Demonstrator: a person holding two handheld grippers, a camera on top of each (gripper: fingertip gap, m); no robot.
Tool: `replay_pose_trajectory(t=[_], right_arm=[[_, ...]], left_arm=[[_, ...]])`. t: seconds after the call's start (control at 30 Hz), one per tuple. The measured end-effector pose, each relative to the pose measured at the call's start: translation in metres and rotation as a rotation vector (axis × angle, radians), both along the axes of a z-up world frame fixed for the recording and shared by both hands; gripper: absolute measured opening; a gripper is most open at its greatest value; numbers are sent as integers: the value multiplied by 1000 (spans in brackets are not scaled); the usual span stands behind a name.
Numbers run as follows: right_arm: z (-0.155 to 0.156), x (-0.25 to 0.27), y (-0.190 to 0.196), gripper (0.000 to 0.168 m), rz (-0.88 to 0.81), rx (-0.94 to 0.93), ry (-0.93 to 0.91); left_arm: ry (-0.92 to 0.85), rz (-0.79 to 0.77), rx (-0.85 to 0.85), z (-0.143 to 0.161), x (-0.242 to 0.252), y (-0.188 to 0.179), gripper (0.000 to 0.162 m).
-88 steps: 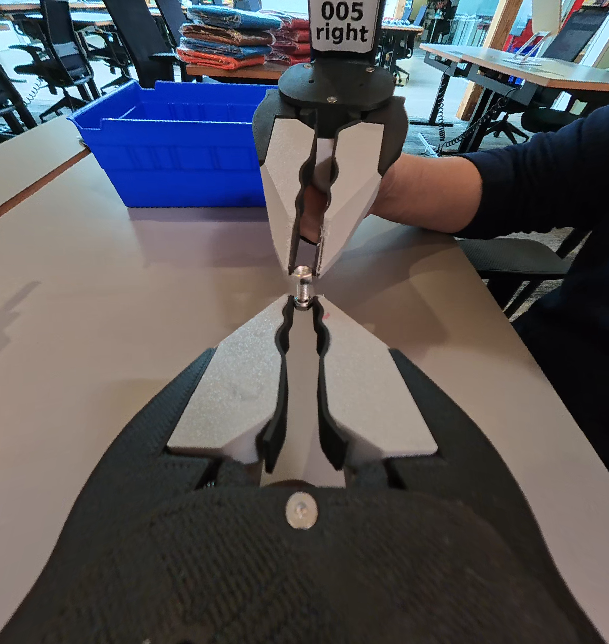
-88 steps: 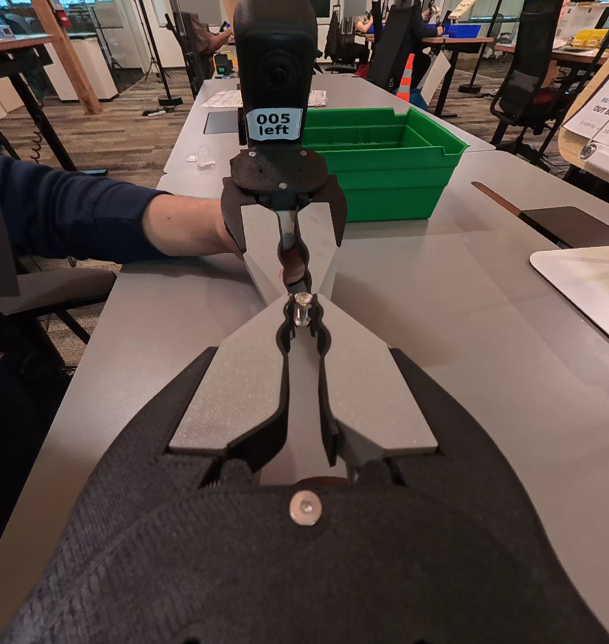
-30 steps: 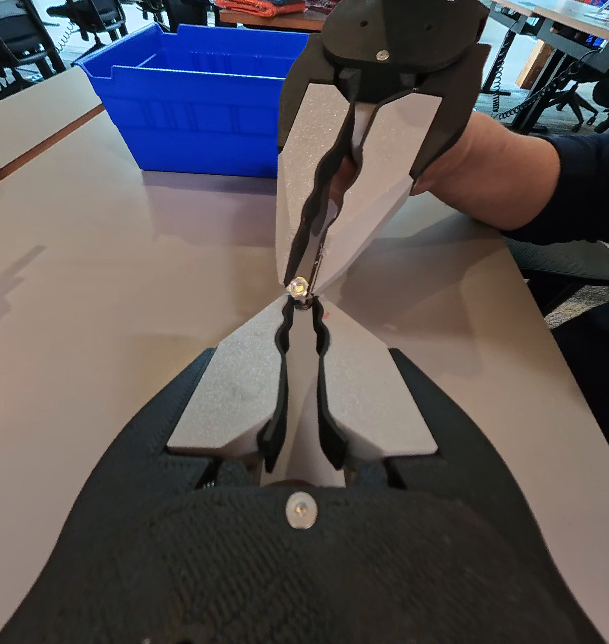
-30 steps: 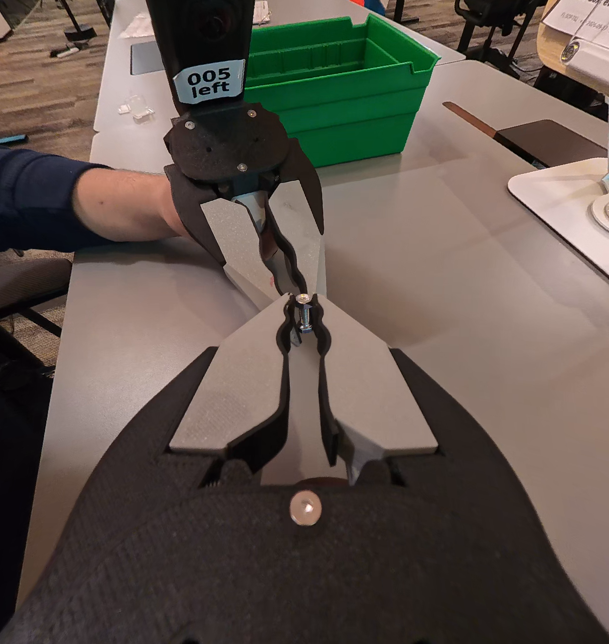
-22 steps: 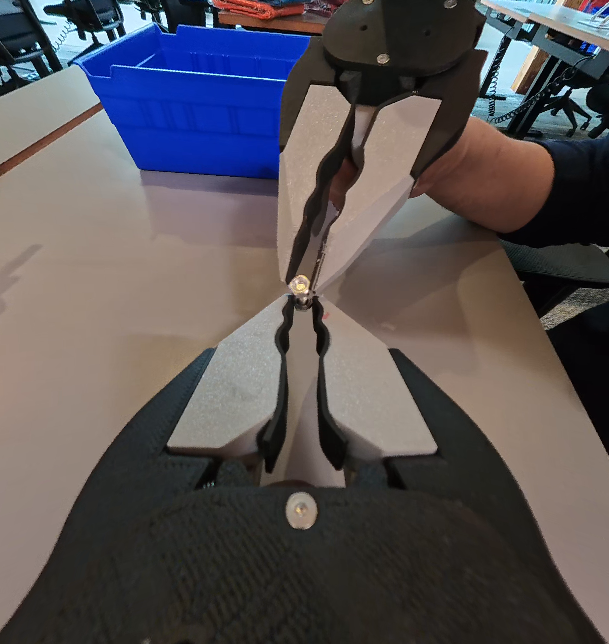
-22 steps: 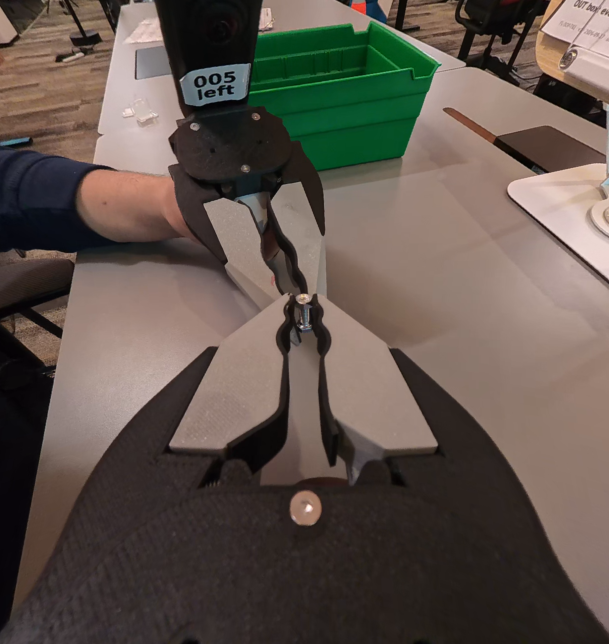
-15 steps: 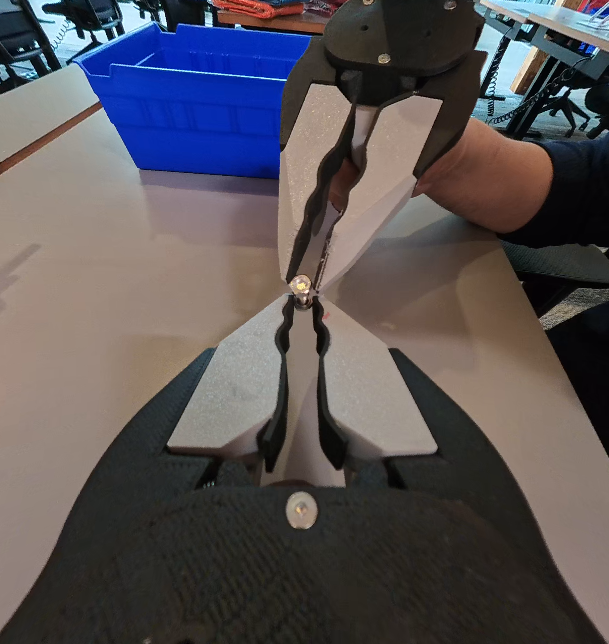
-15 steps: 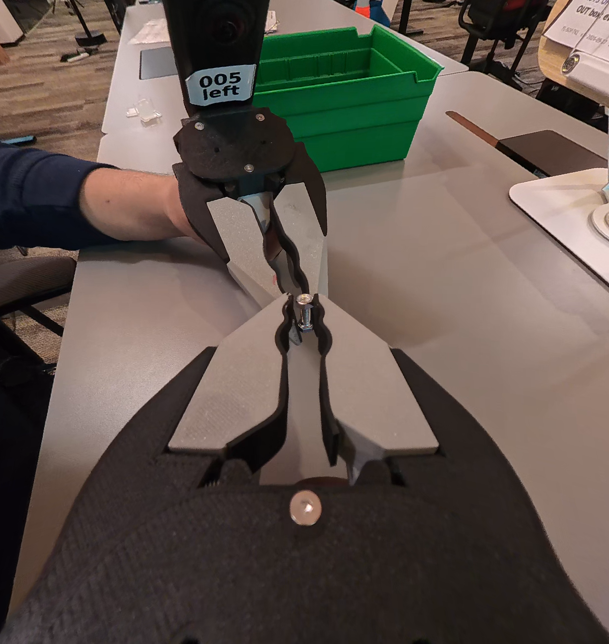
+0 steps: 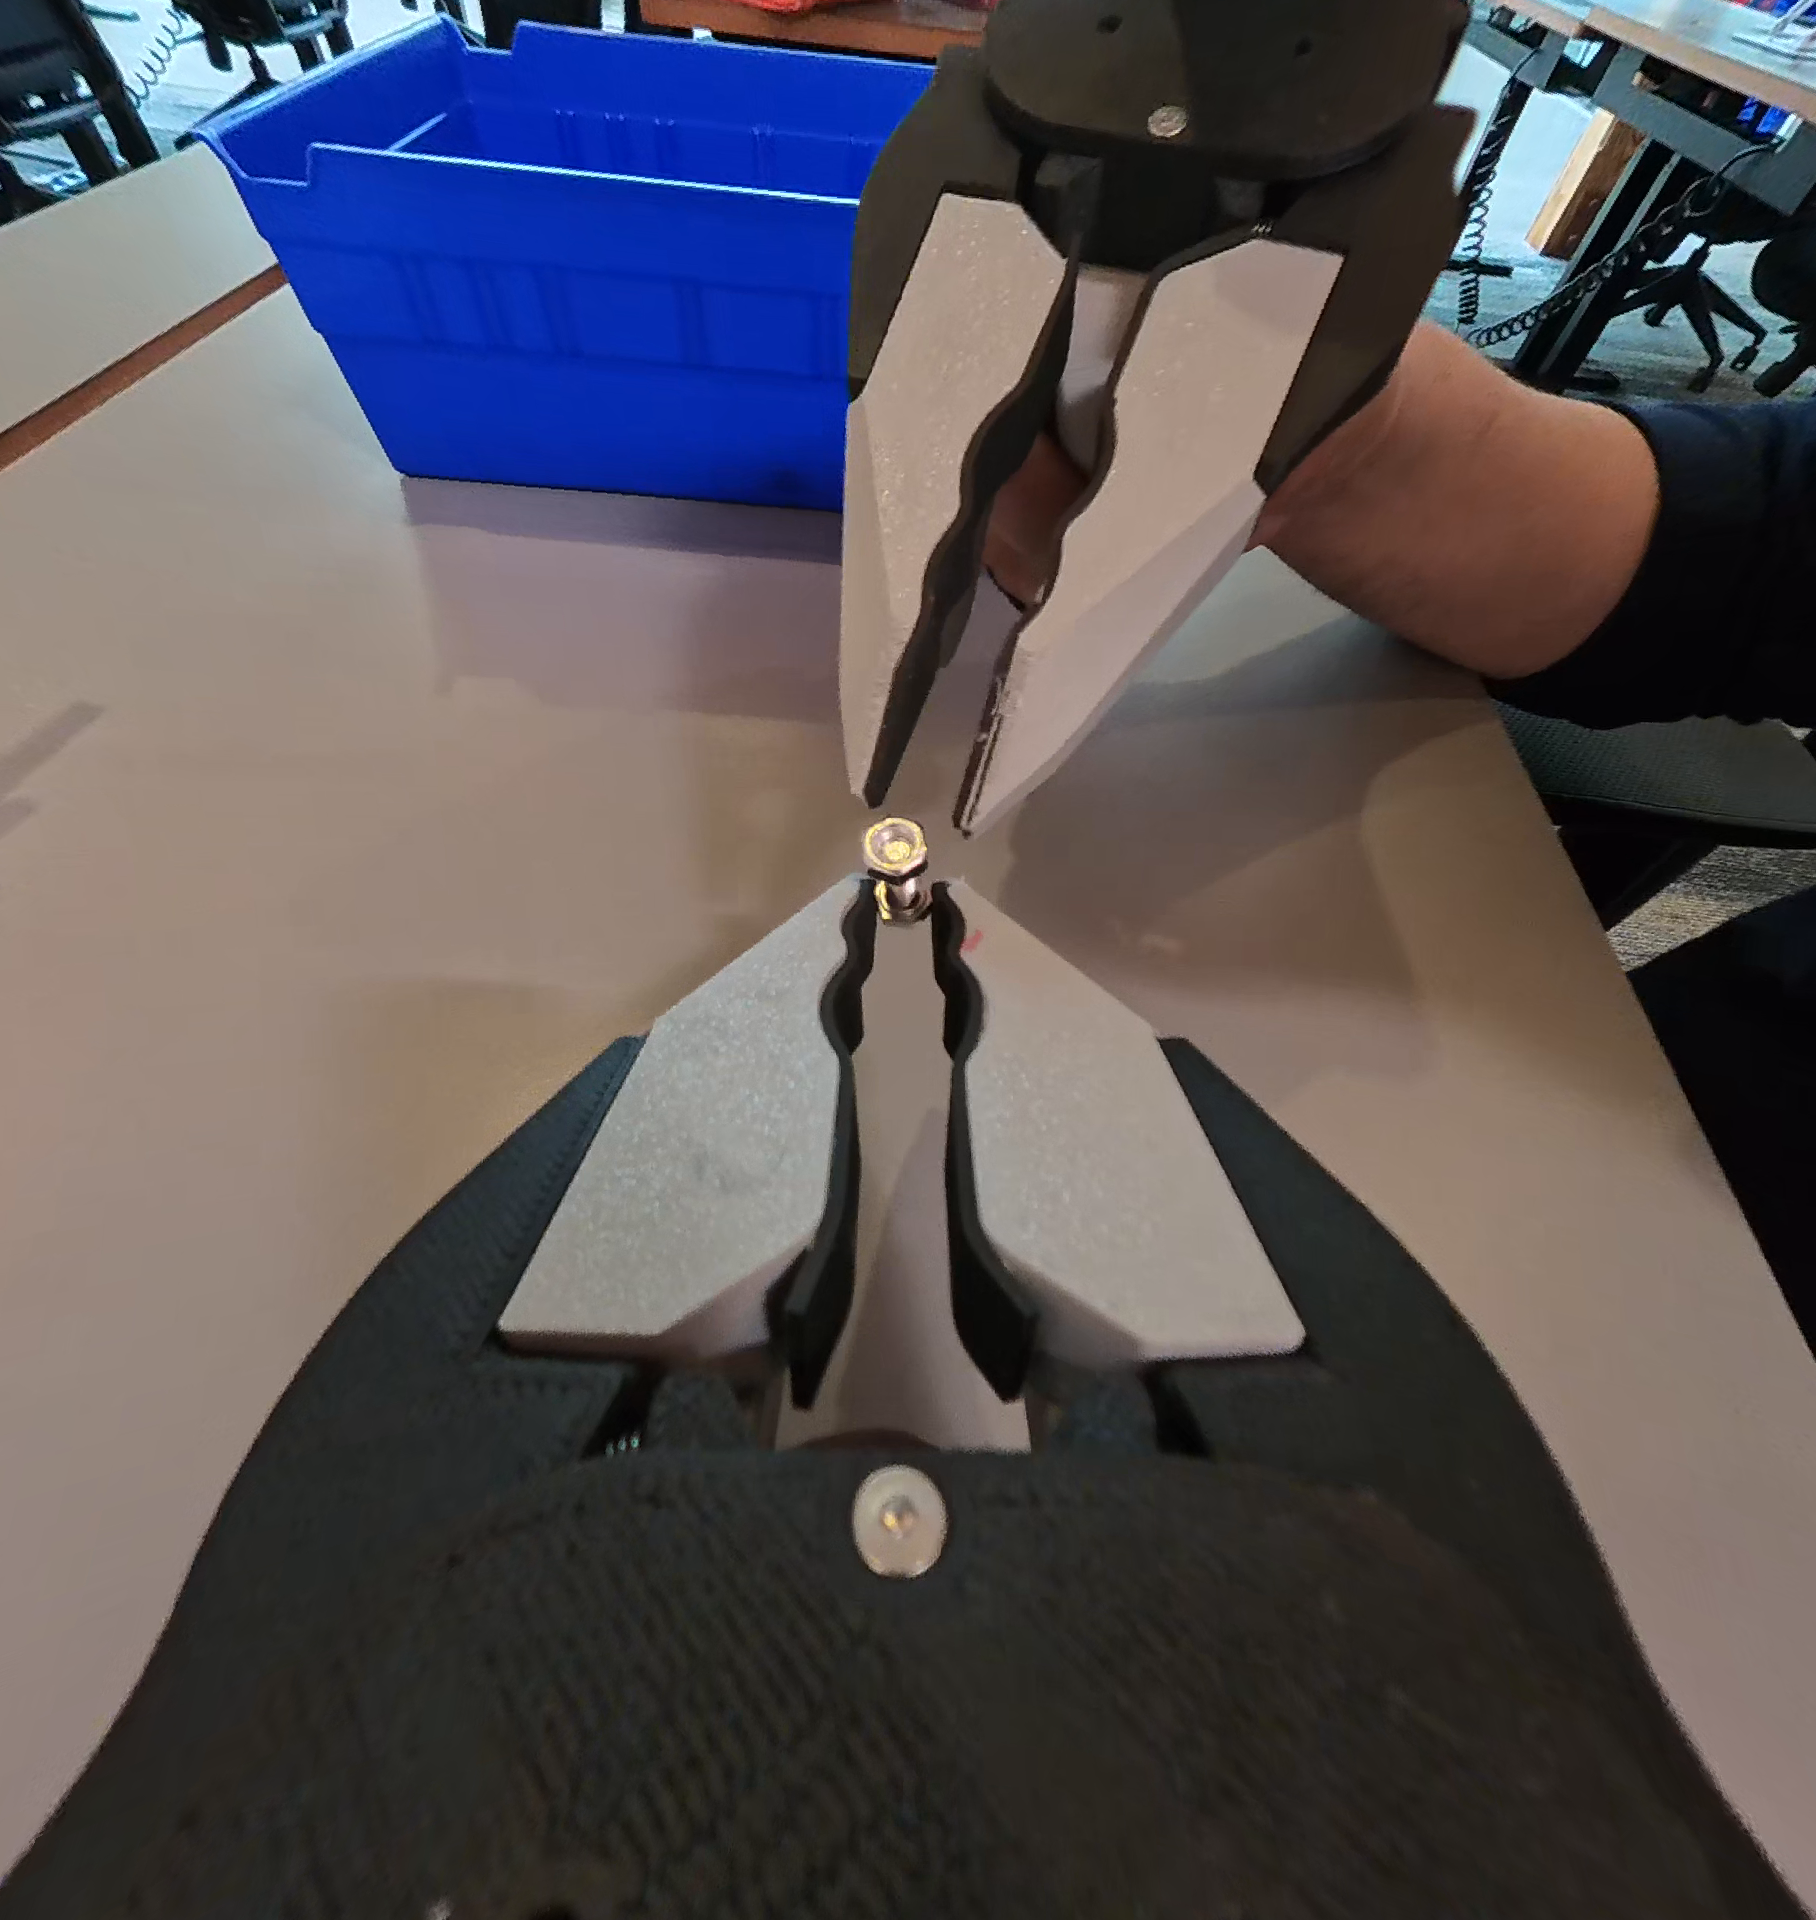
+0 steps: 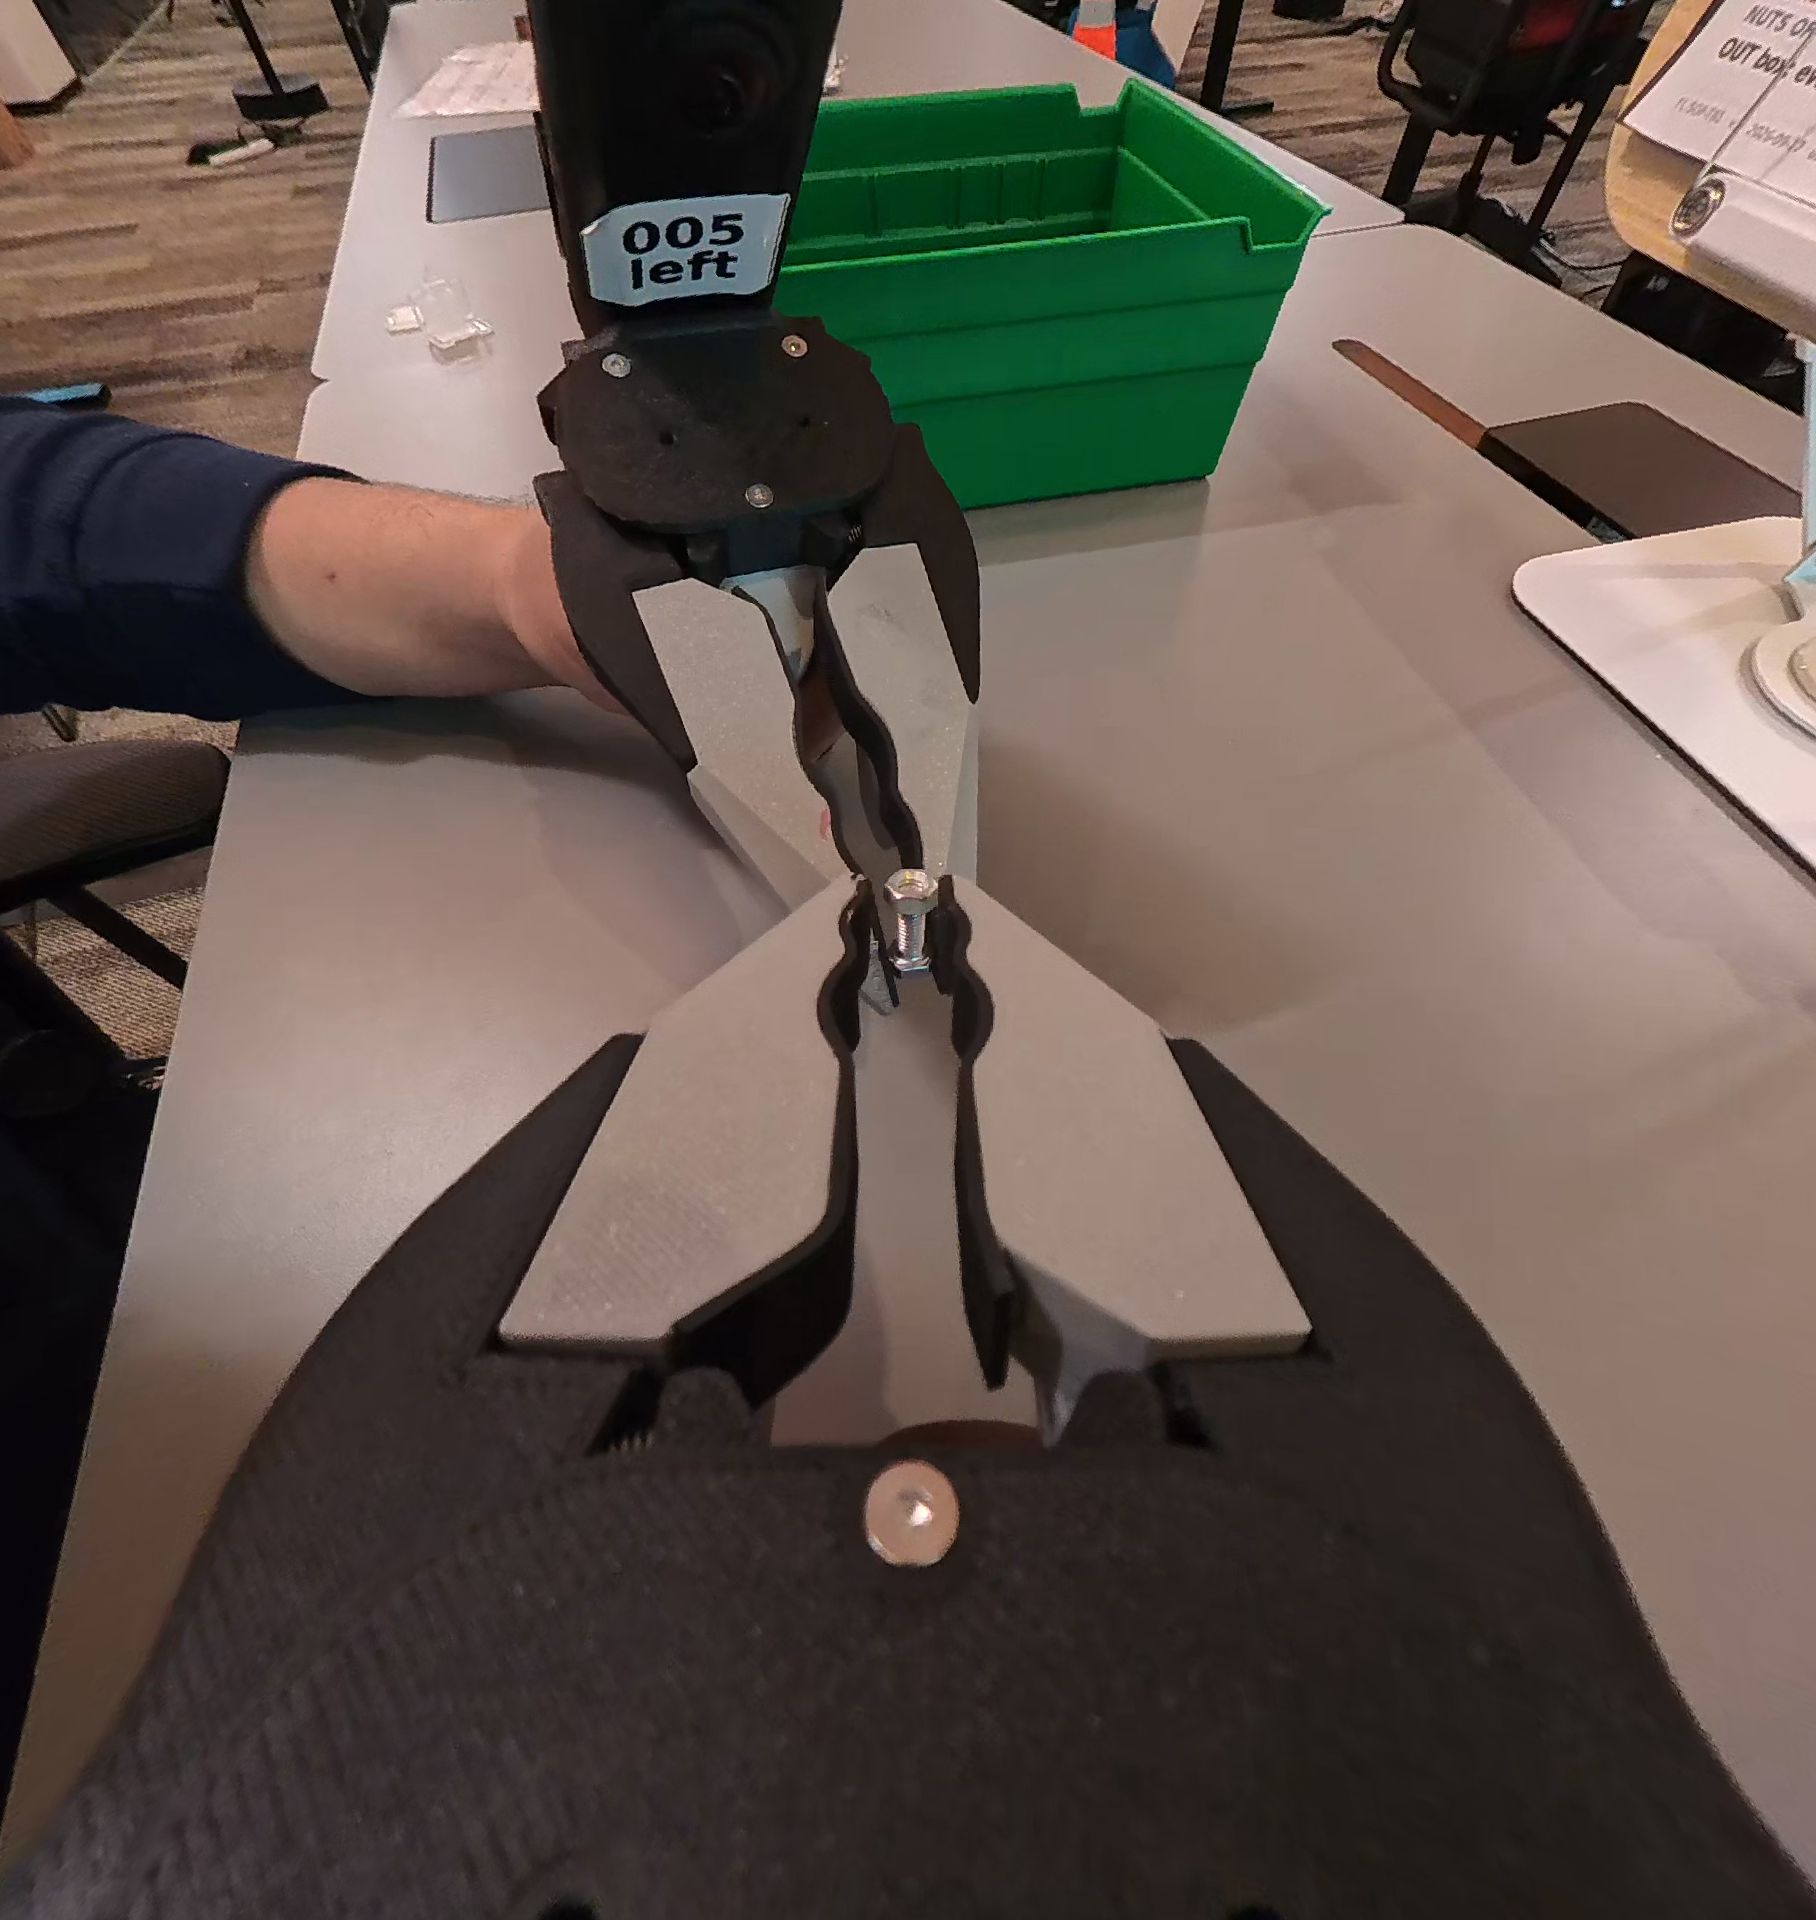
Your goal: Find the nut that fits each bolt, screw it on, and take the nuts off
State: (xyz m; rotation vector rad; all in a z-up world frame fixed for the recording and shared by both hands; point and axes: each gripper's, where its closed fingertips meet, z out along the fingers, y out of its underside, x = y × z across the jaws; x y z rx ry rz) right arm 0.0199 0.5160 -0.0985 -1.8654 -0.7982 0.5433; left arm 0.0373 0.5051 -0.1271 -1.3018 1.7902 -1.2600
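My left gripper (image 9: 899, 899) is clenched on one end of the bolt (image 9: 899, 912), and it holds the bolt in the air above the table (image 9: 312, 831). My right gripper (image 9: 919, 816) is released. In the left wrist view its tips stand spread on either side of the hex piece (image 9: 893, 840) at the bolt's far end and touch nothing. In the right wrist view the bolt (image 10: 909, 925) lies in the slot between those same right fingers (image 10: 779, 1091).

I judge that I am partway through this one bolt. A hex piece sits on each end, so a nut seems to be on the thread. With my right fingers let go of it, I am probably between turns. I cannot say whether I am screwing it on or taking it off.

Much is hard to make out. I cannot tell which hex is the nut and which is the bolt's head, nor how far down the thread the nut sits. My own left fingertips cover the end they pinch. Beyond my fingers stand a blue bin (image 9: 571, 312) and a green bin (image 10: 1039, 343). What I can see of their insides looks bare, and their floors are hidden. No other bolts or nuts show.
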Motion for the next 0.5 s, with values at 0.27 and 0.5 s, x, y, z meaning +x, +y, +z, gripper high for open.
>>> replay_pose_trajectory(t=[0.27, 0.5], right_arm=[[-3, -6, -2, 21, 44, 16, 3], [-4, -4, -3, 16, 43, 23, -28]], left_arm=[[3, -8, 14, 0, -1, -2, 8], [-2, 3, 11, 2, -1, 1, 8]])
